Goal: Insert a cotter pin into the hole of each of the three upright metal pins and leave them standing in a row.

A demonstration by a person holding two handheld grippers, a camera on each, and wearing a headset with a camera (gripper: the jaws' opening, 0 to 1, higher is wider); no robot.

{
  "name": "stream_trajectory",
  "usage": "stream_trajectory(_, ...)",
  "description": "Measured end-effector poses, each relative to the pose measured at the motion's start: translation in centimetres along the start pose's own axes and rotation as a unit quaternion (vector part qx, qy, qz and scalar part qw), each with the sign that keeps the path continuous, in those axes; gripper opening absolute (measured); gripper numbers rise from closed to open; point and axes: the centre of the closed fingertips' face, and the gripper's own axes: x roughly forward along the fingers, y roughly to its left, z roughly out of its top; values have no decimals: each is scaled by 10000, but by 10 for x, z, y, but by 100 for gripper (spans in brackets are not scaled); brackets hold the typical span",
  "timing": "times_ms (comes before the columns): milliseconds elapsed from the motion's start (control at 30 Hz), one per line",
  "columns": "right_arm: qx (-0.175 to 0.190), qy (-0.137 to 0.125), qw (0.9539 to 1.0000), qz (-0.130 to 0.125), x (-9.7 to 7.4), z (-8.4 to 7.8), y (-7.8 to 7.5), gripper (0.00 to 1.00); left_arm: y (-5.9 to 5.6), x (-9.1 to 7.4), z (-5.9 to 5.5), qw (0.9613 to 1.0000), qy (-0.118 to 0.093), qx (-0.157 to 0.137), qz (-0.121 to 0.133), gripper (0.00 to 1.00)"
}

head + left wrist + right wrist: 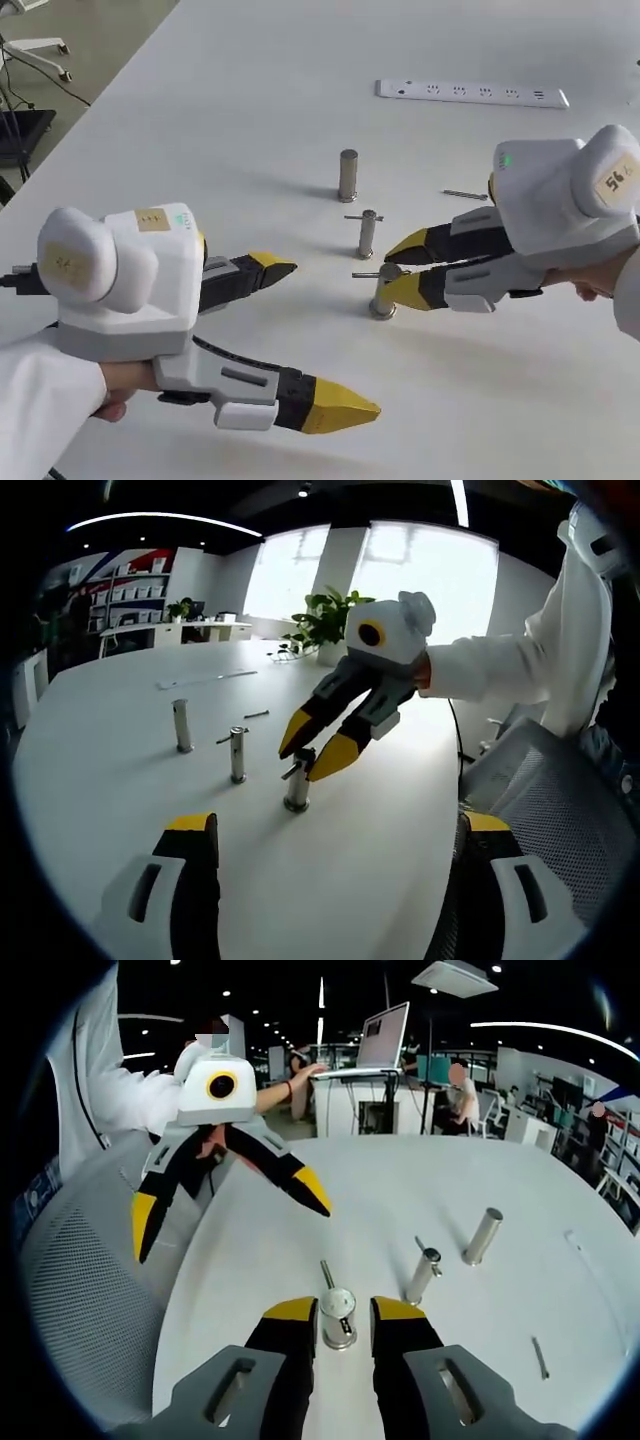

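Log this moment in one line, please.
left gripper: open, empty | right gripper: open, jaws flank nearest pin | nearest pin, middle pin: cotter pins in | far pin: bare | loose cotter pin: on table

Shiny metal pins (348, 175), matt white table (230, 110)

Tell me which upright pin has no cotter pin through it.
The far pin, nearest the power strip: bare on top, while the middle pin and near pin each carry one.

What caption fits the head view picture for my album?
Right gripper with yellow-tipped jaws open around the nearest silver upright metal pin, a thin cotter pin through its top.
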Motion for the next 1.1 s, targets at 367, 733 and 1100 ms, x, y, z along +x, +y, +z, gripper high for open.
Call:
stream_trajectory(367,-64,-38,9999,105,10,-1,4,12,9,-18,-5,9997,84,-26,226,99)
stream_trajectory(733,-154,106,9998,79,10,-1,3,9,8,-21,-18,9992,98,-247,294,99)
stream_trajectory(1100,-133,146,9996,-196,-10,-6,-19,8,18,-25,-21,9975,36,-353,608,100)
